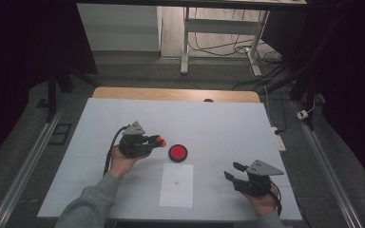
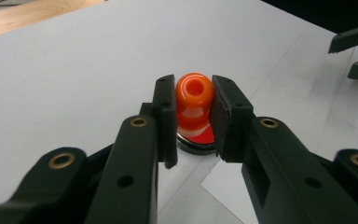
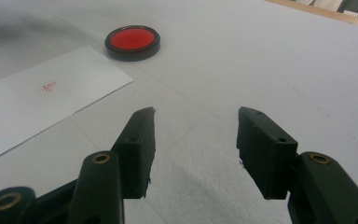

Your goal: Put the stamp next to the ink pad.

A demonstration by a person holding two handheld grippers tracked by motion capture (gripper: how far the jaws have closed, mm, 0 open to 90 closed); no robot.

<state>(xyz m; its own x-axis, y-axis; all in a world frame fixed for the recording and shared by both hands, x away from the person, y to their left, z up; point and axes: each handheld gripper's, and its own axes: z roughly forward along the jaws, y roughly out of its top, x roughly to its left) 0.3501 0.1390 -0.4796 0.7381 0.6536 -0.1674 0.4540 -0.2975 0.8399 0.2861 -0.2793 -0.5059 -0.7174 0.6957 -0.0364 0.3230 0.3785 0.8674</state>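
Observation:
An orange stamp handle (image 2: 194, 100) with a hole in its top sits between the pads of my left gripper (image 2: 194, 121), which is shut on it. In the high view the left gripper (image 1: 158, 141) holds the orange stamp (image 1: 162, 141) just left of a round red ink pad (image 1: 177, 152) in a black case. The ink pad (image 2: 200, 139) lies right under the stamp in the left gripper view. A white sheet of paper (image 1: 177, 185) with a small red mark (image 1: 176, 181) lies in front of the pad. My right gripper (image 1: 233, 171) rests open at the lower right, nothing between its jaws (image 3: 196, 140).
A white cover lies over the table (image 1: 123, 114), with a wooden edge (image 1: 171, 93) at the back. The ink pad (image 3: 132, 42) and paper (image 3: 37, 93) lie far left in the right gripper view. Desk legs and cables stand beyond the table.

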